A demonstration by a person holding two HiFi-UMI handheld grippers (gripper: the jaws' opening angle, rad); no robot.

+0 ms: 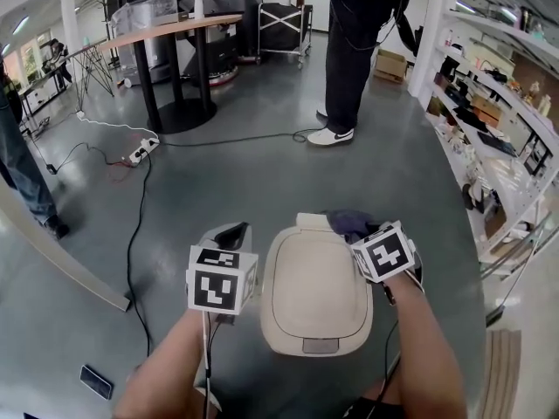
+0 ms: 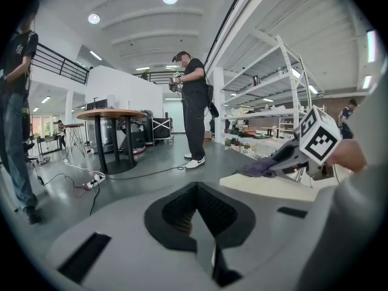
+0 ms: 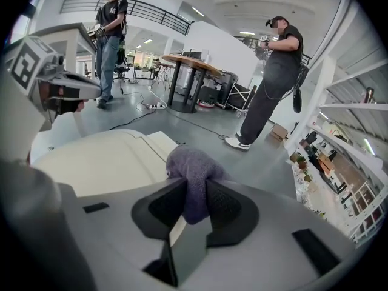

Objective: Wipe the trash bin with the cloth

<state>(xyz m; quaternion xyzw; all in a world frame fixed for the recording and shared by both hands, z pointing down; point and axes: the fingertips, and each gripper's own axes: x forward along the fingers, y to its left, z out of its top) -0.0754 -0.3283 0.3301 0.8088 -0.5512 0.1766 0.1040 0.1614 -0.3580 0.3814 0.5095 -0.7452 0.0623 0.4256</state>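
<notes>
While my right tongs [image 3: 193,194] pinch the cloth [image 3: 190,164] on the trash bin [image 1: 314,297], I'd drag it flat. Empty left tongs [image 2: 195,212]: closed.

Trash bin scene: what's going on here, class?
A person holds a hand-held gripper in each hand over a closed cream trash bin. The right hand-held gripper is shut on a purple cloth at the bin's far right corner. The left hand-held gripper is shut and empty, beside the bin's left side.
</notes>
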